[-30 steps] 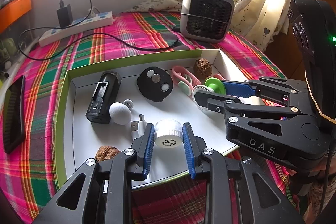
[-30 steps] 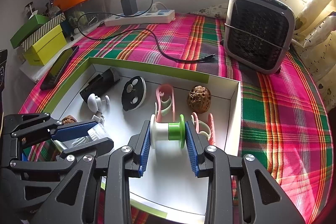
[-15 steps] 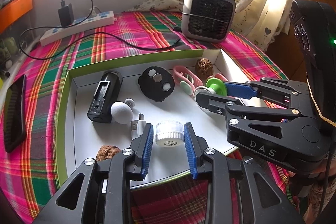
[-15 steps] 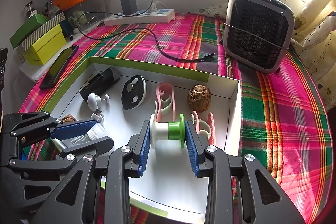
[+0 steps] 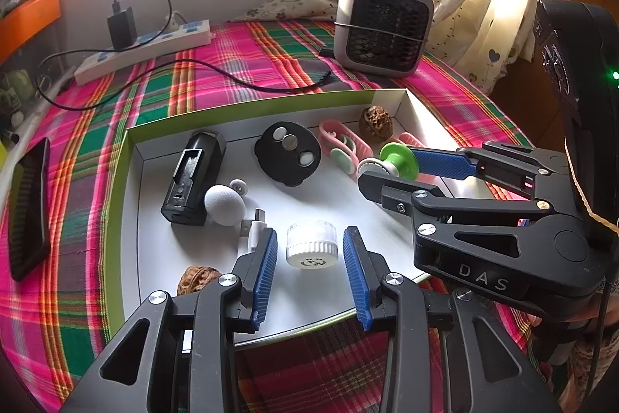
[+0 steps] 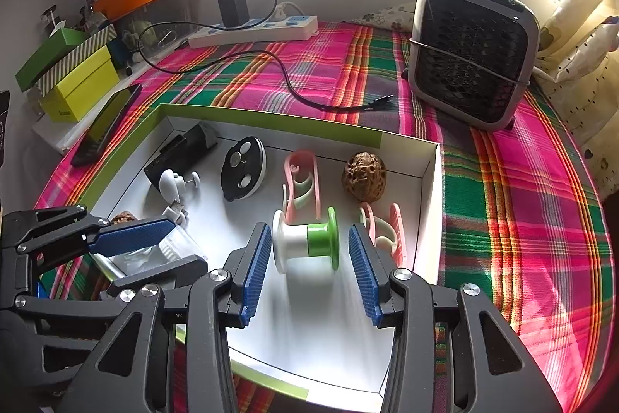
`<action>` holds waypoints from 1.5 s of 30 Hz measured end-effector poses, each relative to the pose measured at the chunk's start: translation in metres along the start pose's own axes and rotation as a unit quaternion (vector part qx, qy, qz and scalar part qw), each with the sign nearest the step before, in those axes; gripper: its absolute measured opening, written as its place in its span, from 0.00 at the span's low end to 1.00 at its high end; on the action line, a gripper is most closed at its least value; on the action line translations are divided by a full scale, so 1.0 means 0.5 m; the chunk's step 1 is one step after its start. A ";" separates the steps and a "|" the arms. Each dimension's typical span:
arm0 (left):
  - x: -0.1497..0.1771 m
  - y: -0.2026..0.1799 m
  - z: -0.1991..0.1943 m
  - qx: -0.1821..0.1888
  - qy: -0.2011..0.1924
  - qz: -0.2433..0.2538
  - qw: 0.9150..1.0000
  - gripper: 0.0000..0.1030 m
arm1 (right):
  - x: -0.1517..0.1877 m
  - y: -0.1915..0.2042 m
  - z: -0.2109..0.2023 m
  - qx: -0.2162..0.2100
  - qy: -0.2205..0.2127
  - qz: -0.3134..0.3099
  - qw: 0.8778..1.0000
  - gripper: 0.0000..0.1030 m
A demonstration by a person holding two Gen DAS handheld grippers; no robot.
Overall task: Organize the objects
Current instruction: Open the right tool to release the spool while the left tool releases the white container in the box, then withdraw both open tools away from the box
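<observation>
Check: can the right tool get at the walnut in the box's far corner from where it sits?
Probably yes. The right tool is open around the spool, pads off it, having just been opening. The walnut lies just beyond; the spool stands partly in the way, so lift over it.

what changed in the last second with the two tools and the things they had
Both tools have just been opening. The left tool let go of the white cap, which now sits free between its pads in the box. The right tool released the green and white spool, with gaps showing on both sides. Neither hand shifted; the walnuts, pink clips, black disc and fan stayed put.
</observation>
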State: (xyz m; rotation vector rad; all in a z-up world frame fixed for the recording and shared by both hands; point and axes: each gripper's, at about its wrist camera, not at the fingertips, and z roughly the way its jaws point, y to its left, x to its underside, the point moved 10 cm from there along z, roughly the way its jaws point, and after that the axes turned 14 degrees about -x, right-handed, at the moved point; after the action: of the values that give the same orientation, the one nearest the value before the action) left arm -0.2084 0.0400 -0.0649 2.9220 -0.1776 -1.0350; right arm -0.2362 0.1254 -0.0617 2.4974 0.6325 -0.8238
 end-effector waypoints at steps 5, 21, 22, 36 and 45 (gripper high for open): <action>0.000 0.000 -0.001 0.000 0.000 -0.001 1.000 0.34 | -0.001 -0.001 -0.005 0.002 -0.004 0.004 1.000 0.44; -0.002 0.005 -0.046 -0.012 -0.021 -0.005 1.000 0.36 | -0.003 0.007 -0.045 0.011 -0.031 0.016 0.999 0.50; -0.002 0.007 -0.050 -0.015 -0.023 -0.009 1.000 0.36 | -0.003 0.007 -0.048 0.011 -0.034 0.018 0.999 0.50; 0.017 0.023 -0.096 -0.057 -0.047 -0.034 0.997 0.36 | 0.021 0.022 -0.093 0.021 -0.057 0.033 0.998 0.50; 0.035 0.029 -0.124 -0.072 -0.059 -0.042 0.995 0.36 | 0.044 0.039 -0.123 0.040 -0.073 0.030 0.996 0.50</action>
State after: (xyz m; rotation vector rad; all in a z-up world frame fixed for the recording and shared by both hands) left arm -0.1573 0.0233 -0.0265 2.7634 0.0166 -1.1793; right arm -0.1828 0.1484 -0.0257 2.4856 0.4821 -1.0160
